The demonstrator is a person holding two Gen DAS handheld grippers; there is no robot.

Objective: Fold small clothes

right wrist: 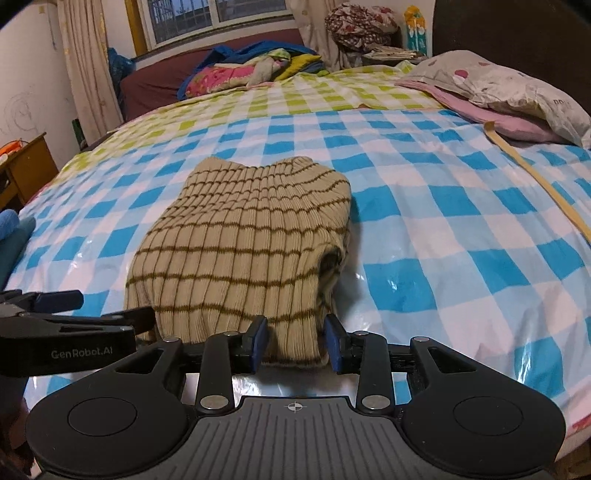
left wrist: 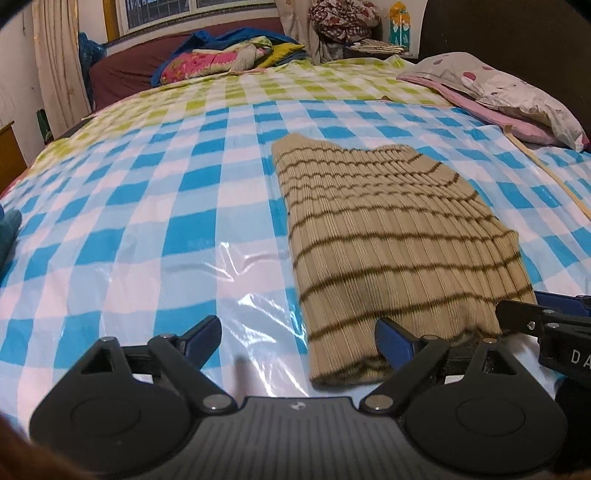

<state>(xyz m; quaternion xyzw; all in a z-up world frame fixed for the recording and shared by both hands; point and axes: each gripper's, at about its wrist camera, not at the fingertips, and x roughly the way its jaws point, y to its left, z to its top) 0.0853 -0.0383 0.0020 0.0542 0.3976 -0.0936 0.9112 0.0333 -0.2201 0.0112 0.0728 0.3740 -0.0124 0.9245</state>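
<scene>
My left gripper (left wrist: 299,341) sits lowest in its own view, jaws spread wide, nothing held. Its right finger (left wrist: 393,341) lies over the near left corner of the sweater (left wrist: 388,236); the left finger (left wrist: 201,334) is over bare cover. Whether the right finger touches the knit I cannot tell.

My right gripper (right wrist: 295,343) is at the sweater's (right wrist: 243,243) near hem, jaws part open. The folded edge sits between the two blue pads (right wrist: 258,341); they stand just beside the cloth, and I see no clear pinch. Released, as far as I can read it.

The two grippers are side by side at the hem, left one showing at the left edge of the right view.

The sweater, beige with brown stripes, lies folded on the checked plastic cover (left wrist: 147,206), neck end away from me.

Further right, a pillow (right wrist: 517,88) on pink cloth. Beyond the blue checks, green checks. At the far edge, a heap of bright bedding (right wrist: 236,74), then curtains (right wrist: 88,66) and a window (right wrist: 218,14).
</scene>
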